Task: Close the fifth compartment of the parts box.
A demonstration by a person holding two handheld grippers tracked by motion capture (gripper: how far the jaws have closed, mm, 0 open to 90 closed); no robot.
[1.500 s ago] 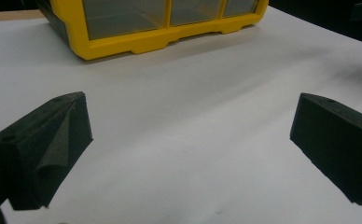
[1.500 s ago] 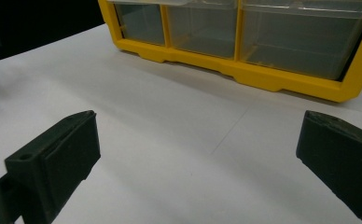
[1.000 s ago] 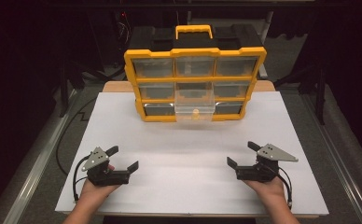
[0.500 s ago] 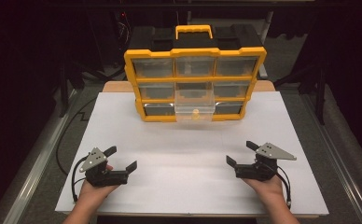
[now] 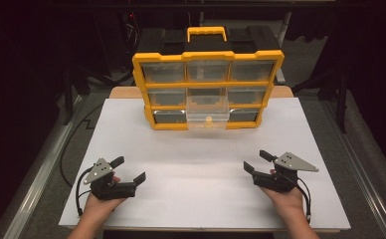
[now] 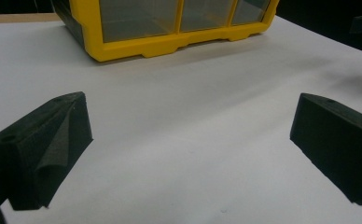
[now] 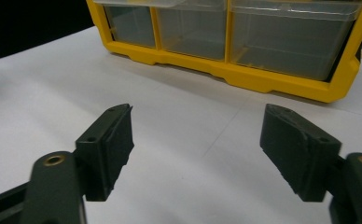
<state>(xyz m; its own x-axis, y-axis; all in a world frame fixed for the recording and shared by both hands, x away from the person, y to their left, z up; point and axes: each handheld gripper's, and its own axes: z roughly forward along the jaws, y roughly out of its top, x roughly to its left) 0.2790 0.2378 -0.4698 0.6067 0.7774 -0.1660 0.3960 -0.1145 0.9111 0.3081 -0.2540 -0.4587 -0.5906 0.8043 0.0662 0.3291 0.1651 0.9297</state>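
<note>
A yellow and black drawer organiser [image 5: 208, 82] stands upright at the far middle of the white table [image 5: 206, 149]. Its middle clear drawer [image 5: 208, 112] is pulled out, and a small yellow item [image 5: 209, 120] lies in it. My left gripper [image 5: 129, 169] rests near the front left, held by a hand, open with nothing between its jaws [image 6: 188, 149]. At the front right my right gripper [image 5: 256, 161] is also open and empty [image 7: 195, 140]; its jaws have just been closing and stand narrower than before. The organiser's bottom drawers [image 7: 226, 35] lie ahead of both grippers [image 6: 170, 23].
Dark floor and metal rails surround the table. A black cable [image 5: 79, 186] trails from the left gripper, another [image 5: 308, 199] from the right. White tabletop stretches between the grippers and the organiser.
The right gripper's jaws have drawn closer together. Both hands stay where they were.
</note>
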